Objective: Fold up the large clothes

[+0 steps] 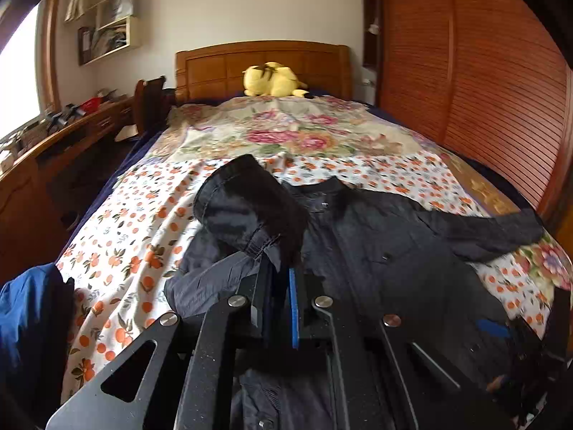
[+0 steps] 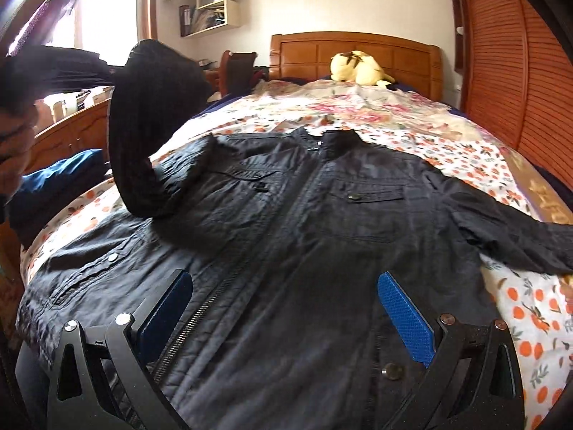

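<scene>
The left claw [image 1: 283, 268] is clamped on the black jacket's sleeve cuff [image 1: 250, 211], lifted just ahead of it. The right claw [image 2: 286, 308] gapes wide over the black jacket [image 2: 322, 222], spread on the floral bedsheet [image 2: 530, 308]. Farther ahead, a yellow plush toy [image 2: 358, 68].

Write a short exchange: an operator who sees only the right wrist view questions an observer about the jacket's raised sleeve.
Operator: The black sleeve hangs in the air at my left. What holds it?
Observer: The left tongs, shut on it. No gap shows between their pads.
Operator: Where along the sleeve do they grip?
Observer: At the cuff. Its stitched hem sits just above the fingertips, and the cuff stands up past them.
</scene>
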Demonstrator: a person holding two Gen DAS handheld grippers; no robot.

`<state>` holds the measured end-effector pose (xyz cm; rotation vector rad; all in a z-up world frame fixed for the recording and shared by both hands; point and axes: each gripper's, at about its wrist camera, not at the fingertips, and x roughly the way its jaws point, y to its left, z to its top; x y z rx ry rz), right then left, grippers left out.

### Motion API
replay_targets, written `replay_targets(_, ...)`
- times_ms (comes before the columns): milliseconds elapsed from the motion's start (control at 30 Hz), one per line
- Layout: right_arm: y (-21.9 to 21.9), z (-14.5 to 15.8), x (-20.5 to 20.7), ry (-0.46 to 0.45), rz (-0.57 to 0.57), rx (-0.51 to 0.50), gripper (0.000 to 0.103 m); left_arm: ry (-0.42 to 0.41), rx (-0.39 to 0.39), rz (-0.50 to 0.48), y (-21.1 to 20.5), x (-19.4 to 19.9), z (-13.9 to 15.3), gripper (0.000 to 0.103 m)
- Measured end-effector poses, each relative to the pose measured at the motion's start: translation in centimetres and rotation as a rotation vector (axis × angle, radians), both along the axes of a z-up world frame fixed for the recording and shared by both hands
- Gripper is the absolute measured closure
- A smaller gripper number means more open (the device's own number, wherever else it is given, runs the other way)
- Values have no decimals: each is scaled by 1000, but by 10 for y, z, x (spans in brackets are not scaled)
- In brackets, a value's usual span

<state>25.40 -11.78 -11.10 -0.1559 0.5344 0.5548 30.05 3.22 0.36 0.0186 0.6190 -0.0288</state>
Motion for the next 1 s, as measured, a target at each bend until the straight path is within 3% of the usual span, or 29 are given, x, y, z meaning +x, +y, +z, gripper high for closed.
replay_targets(167,0,9,-3,8,-32,-15,0,20,0,-57,-23,-21,-6,94)
replay_targets(267,-4,15,-8,6,-57,-23,0,34,0,-87,-28,-38,-17,86)
replay_targets(333,-6,18,-10,6,-71,-29,0,19,5,-106,-30,-52,-21,66)
replay_targets(500,-10,25,-19,15,-97,-35,0,11,-3,-132,-26,-88,-30,63)
replay_targets(567,-7,28,-22,20,-99,-32,0,14,-3,-129,-21,-99,-34,56)
replay_targets(633,-4,30,-24,27,-93,-23,0,10,-18,-122,-11,-111,-40,33)
replay_targets(667,-1,31,-25,29,-88,-21,0,6,-26,-117,-7,-116,-41,30)
replay_targets(833,18,33,-24,45,-43,-6,0,3,-44,-61,14,-143,-53,30)
replay_targets(1000,41,18,-11,98,26,7,9,-5,-20,-10,33,-169,-61,30)
